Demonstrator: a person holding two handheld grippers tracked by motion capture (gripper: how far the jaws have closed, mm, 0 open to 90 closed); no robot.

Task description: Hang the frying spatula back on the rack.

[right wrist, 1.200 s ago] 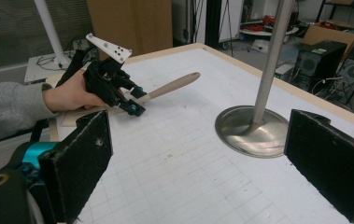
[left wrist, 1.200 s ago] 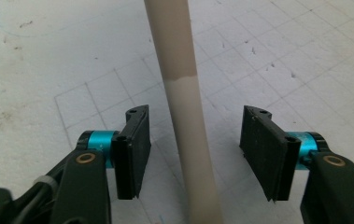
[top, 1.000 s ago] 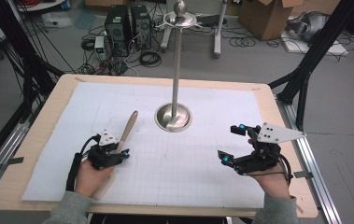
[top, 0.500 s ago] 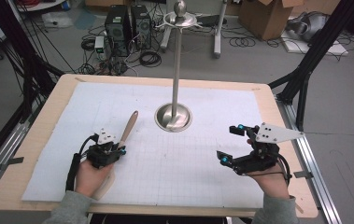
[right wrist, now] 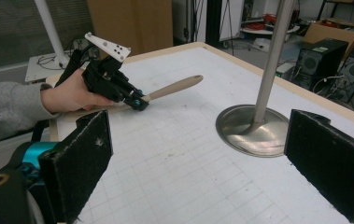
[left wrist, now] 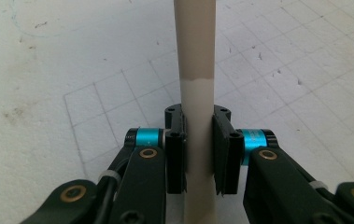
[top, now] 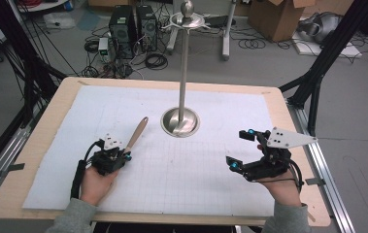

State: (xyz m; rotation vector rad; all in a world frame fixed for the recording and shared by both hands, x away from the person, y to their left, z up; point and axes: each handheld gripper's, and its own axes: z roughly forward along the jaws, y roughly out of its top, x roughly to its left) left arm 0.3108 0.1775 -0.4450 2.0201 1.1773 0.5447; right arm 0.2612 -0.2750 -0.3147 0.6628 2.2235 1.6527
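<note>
Gripping one spatula [left wrist: 197, 93], left tool [left wrist: 198, 154] clamps; one stand [top: 180, 121].

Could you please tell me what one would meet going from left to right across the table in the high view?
Left tongs shut on the wooden utensil's handle → metal stand with its round base and upright pole → right tongs, open with nothing between them.

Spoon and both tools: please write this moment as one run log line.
left tool: just closed on spoon handle | right tool: open, nothing held | stand: upright mid-table
</note>
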